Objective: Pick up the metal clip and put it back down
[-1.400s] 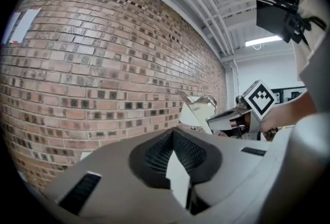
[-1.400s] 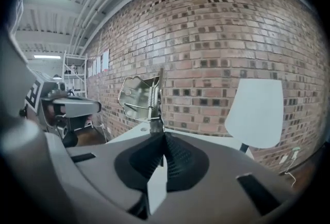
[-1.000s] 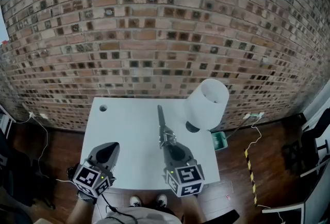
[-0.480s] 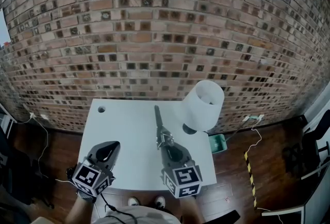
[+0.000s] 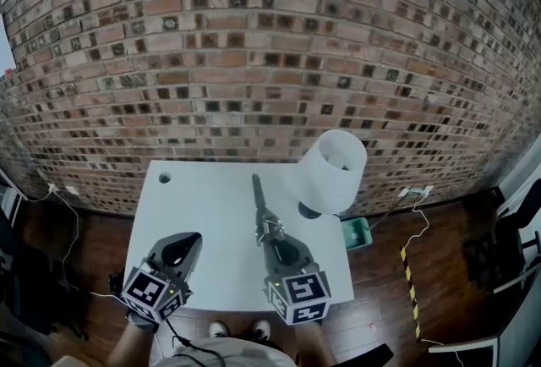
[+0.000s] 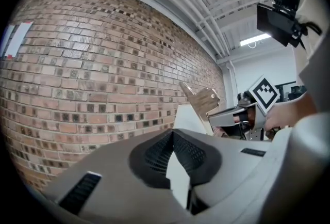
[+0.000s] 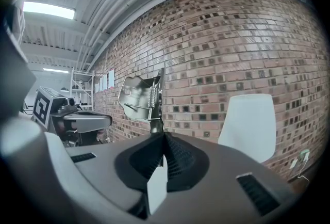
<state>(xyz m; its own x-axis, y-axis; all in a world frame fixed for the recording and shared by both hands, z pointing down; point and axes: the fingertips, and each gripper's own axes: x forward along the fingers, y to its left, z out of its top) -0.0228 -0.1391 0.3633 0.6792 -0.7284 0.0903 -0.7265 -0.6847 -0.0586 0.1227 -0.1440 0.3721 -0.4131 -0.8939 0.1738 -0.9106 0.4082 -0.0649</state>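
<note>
Brick wall (image 5: 254, 61) fills the background, and a white table (image 5: 211, 213) stands against it beneath both grippers. Right of the right gripper's fingers, and a little beyond them, sits a white lampshade (image 5: 334, 171), the one bulky thing close by. A green bin (image 5: 359, 231) is on the floor past the table's right edge. The right gripper (image 5: 269, 230) has its fingers clamped on the metal clip (image 5: 260, 203), which sticks out past the fingertips toward the wall, held above the tabletop with nothing in its way. The left gripper (image 5: 193, 237), well left of the clip, has its fingers together and empty. A small hole (image 5: 164, 178) marks the table's far left corner, well ahead of those fingers.
</note>
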